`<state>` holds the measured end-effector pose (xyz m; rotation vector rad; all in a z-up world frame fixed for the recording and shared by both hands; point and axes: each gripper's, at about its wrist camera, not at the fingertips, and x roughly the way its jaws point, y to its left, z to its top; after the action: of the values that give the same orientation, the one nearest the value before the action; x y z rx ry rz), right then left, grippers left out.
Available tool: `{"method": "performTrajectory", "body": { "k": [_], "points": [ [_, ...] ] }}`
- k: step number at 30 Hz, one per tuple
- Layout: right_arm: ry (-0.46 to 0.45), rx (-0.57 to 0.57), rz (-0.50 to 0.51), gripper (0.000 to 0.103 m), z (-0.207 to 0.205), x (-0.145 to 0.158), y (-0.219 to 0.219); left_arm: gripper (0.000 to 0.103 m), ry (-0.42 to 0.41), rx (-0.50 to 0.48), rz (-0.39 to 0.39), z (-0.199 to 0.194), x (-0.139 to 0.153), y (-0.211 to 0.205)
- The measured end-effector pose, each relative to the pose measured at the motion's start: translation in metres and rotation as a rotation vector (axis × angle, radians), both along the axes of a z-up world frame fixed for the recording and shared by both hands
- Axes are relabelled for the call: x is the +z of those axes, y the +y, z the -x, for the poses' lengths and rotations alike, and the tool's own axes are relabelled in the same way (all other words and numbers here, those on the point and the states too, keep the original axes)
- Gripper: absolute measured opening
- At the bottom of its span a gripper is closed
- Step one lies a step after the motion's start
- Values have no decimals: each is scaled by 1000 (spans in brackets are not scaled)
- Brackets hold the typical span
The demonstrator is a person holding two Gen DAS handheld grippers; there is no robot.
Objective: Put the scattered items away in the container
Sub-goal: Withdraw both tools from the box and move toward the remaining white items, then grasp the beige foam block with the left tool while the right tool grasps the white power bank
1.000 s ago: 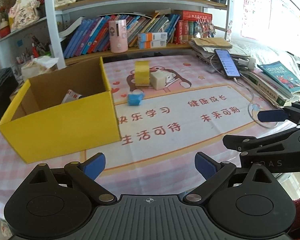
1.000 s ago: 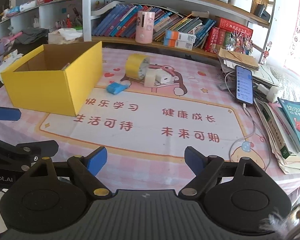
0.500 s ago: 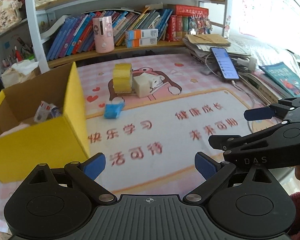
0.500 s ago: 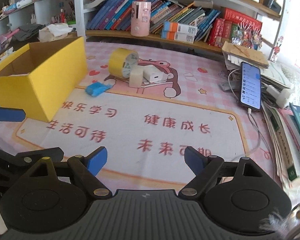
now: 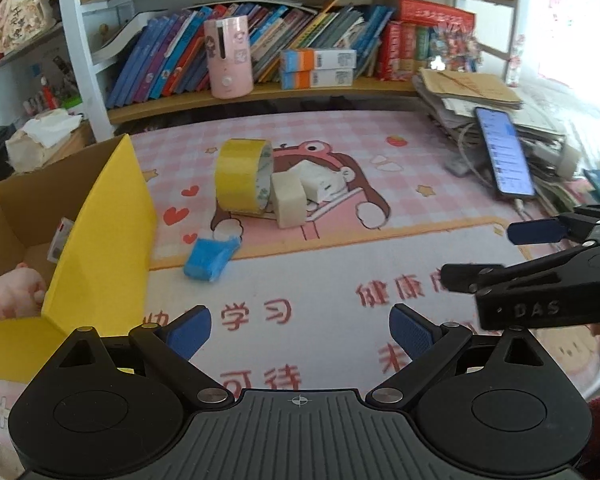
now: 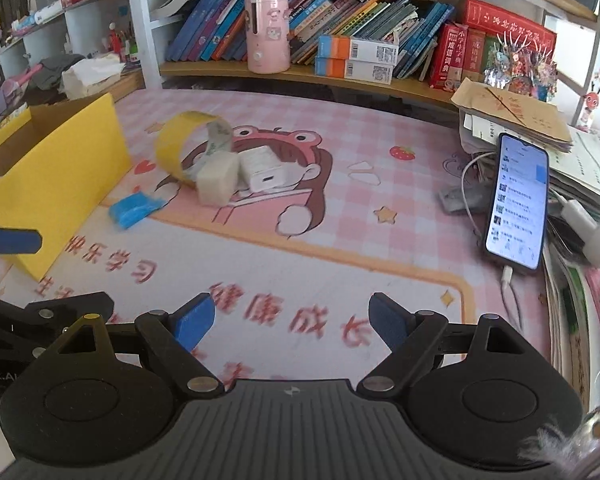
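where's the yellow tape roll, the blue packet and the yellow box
yellow tape roll (image 5: 238, 178), left wrist view, on its outer yellow band
blue packet (image 5: 208, 259), left wrist view, middle of its top face
yellow box (image 6: 60, 178), right wrist view, on its outer side wall

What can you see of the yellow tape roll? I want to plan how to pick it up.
The yellow tape roll is a wide ring of glossy yellow tape on a pale printed core, its hollow centre open. It stands on edge on the pink mat, right of the yellow box. A smaller cream tape roll leans against its open face. Neither gripper touches it.
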<state>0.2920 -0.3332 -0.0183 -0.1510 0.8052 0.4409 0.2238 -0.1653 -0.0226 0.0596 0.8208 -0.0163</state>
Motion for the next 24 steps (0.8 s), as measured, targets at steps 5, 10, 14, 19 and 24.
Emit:
{"method": "performTrajectory", "body": {
  "k": [5, 10, 14, 19, 24],
  "points": [
    [19, 25, -22, 84, -31, -8, -7, 98, 8, 35, -37, -24, -4, -8],
    [-2, 81, -18, 72, -60, -11, -2, 98, 6, 52, -72, -49, -10, -16],
    [-25, 92, -47, 68, -87, -8, 5, 95, -3, 39, -100, -69, -14, -22],
    [-25, 174, -39, 62, -118, -10, 24, 83, -7, 4, -136, -94, -18, -29],
    [-19, 239, -43, 53, -142, -12, 45, 55, -2, 21, -124, -119, -25, -24]
  ]
}}
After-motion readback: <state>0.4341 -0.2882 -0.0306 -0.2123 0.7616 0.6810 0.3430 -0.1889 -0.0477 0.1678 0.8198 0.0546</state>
